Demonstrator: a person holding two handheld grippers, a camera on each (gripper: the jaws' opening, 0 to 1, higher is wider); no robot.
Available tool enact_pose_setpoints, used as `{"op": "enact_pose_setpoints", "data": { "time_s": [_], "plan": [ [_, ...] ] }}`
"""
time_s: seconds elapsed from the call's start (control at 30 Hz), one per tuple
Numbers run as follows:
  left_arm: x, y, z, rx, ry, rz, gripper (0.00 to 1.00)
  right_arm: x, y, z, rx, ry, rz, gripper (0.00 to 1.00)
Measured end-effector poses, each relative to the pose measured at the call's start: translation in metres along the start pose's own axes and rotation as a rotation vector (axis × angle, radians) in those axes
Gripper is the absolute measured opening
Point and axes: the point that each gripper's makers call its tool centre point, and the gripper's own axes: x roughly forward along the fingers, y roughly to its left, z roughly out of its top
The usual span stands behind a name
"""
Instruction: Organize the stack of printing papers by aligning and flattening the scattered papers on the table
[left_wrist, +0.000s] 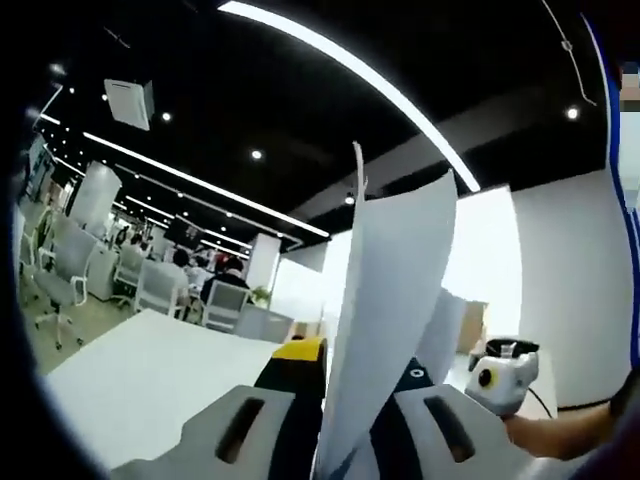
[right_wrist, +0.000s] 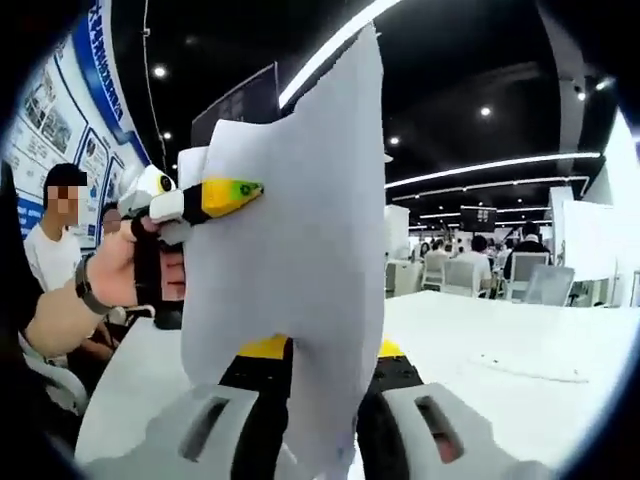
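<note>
Seemingly both grippers (left_wrist: 340, 405) (right_wrist: 325, 400) clamp upright papers (right_wrist: 300, 230).

White left gripper (right_wrist: 205, 200), yellow-tipped; dark wristband (right_wrist: 88, 287) on wrist.

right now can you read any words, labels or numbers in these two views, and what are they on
None can be read.
Blue and white wall poster: has print and pictures, too small and blurred.
White printing paper sheets held upright in both tools: blank on the sides shown.
Dark hanging screen far back: nothing legible.

White table (right_wrist: 500, 340) — surface bare
</note>
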Motion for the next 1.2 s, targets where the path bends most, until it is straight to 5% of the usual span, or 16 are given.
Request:
{"op": "enact_pose_setpoints", "data": {
  "time_s": [0.33, 0.43, 0.53, 0.8, 0.97, 1.1, 1.2],
  "plan": [
    [-0.001, -0.017, 0.003, -0.033, 0.016, -0.079, 0.2, -0.015, -0.006, 0.025, -0.098, 0.013, 0.04, 0.26],
    [-0.002, -0.02, -0.001, -0.03, 0.024, -0.085, 0.28, -0.012, -0.002, 0.026, -0.075, 0.011, 0.05, 0.26],
    [0.001, -0.031, 0.001, -0.127, 0.021, -0.14, 0.32, -0.004, -0.002, 0.028, -0.063, 0.048, 0.061, 0.26],
    [-0.01, -0.028, 0.009, -0.033, 0.032, -0.13, 0.38, -0.003, 0.0, 0.041, -0.06, 0.042, 0.114, 0.36],
    [-0.019, -0.012, 0.0, -0.052, 0.035, -0.118, 0.32, -0.003, 0.001, 0.013, -0.083, 0.125, 0.146, 0.32],
    [-0.017, -0.009, 0.0, -0.093, 0.009, -0.113, 0.23, 0.0, 0.005, 0.012, -0.037, 0.126, 0.158, 0.32],
    [-0.016, -0.008, 0.0, -0.085, 0.004, -0.095, 0.16, -0.002, 0.01, 0.017, -0.005, 0.112, 0.175, 0.15]
  ]
}}
